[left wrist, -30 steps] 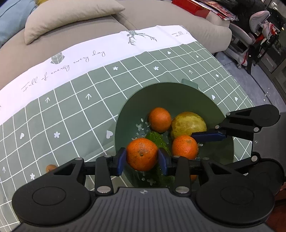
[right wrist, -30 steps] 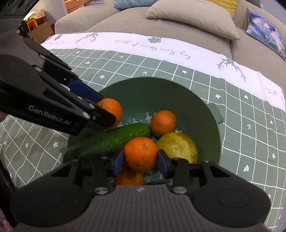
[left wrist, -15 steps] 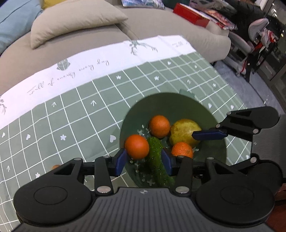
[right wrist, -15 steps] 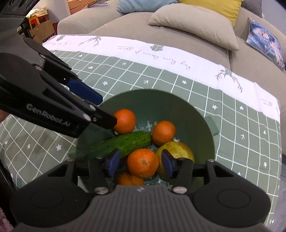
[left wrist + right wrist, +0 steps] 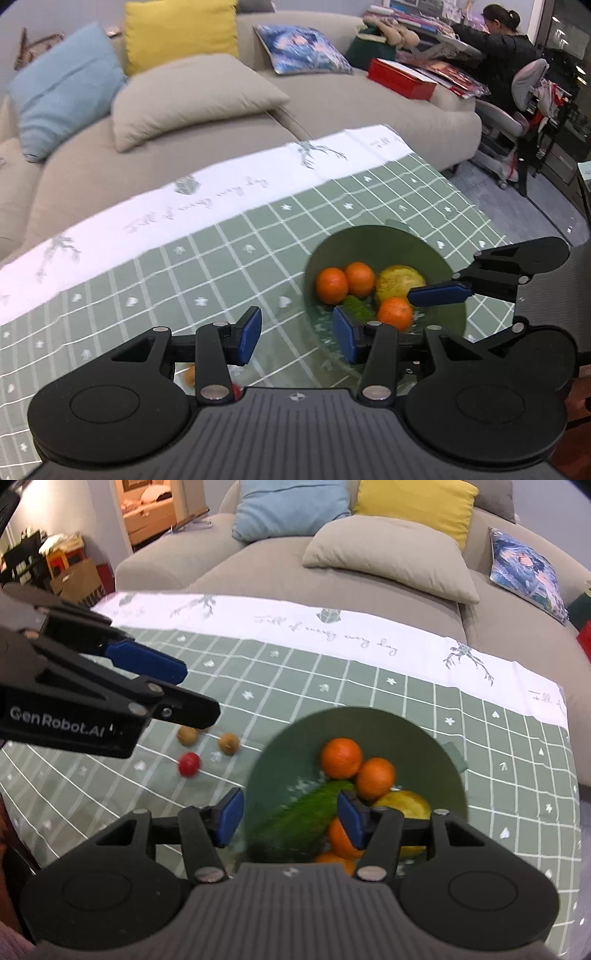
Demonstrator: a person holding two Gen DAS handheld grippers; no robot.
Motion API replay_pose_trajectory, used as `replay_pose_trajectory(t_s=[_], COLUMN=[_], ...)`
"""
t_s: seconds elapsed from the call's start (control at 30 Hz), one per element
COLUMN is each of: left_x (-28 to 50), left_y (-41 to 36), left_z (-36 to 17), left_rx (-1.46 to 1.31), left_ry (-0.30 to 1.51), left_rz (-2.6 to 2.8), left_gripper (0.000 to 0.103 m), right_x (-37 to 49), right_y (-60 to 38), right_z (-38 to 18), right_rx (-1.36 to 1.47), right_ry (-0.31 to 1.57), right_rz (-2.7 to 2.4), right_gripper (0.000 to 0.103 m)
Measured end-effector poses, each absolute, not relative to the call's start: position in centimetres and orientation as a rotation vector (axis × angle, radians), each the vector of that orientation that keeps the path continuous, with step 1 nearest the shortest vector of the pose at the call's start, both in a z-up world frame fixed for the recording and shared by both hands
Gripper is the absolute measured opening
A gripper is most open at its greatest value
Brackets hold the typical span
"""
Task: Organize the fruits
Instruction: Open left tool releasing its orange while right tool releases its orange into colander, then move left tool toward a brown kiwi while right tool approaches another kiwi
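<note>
Sofa and cushions behind; green checked cloth (image 5: 369,686) covers the table. Left of the right tongs (image 5: 288,818): two brown fruits (image 5: 228,743) and a red one (image 5: 189,764), loose, under the left tongs (image 5: 295,332). Both tongs gape, empty. Bowl (image 5: 436,749) ahead-right holds oranges (image 5: 340,757), cucumber (image 5: 295,819), yellow fruit (image 5: 406,802). Risk: round loose fruits roll off if nudged; tongs may collide.

Orange tangerines (image 5: 340,757), green checked tablecloth (image 5: 369,690)
</note>
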State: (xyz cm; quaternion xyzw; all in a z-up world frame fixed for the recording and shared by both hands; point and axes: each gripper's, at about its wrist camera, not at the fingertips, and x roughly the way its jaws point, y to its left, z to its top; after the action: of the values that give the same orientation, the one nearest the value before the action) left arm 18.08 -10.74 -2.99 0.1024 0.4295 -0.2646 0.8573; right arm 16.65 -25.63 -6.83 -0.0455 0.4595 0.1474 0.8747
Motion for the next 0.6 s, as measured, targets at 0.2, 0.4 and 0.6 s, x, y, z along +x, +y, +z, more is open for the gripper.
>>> replay_pose_trajectory(t_s=[0.2, 0.4, 0.6], left_x=[16.5, 14.9, 14.1], left_y=[-7.6, -4.6, -2.3], left_z=[-3.2, -4.7, -6.2], left_rx=[0.2, 0.159, 0.152], left_ry=[0.865, 0.875, 0.884], left_rz=[-0.495, -0.443, -0.391], left_gripper=[0.053, 0.053, 0.053], right_x=[15.6, 14.4, 13.6], right_y=[-22.5, -19.5, -17.1], right_z=[-6.6, -7.2, -8.2], right_rx=[-0.053, -0.043, -0.064], right_ry=[0.909, 0.862, 0.844], right_rz=[0.298, 0.297, 0.319], right_gripper=[0.053, 0.053, 0.051])
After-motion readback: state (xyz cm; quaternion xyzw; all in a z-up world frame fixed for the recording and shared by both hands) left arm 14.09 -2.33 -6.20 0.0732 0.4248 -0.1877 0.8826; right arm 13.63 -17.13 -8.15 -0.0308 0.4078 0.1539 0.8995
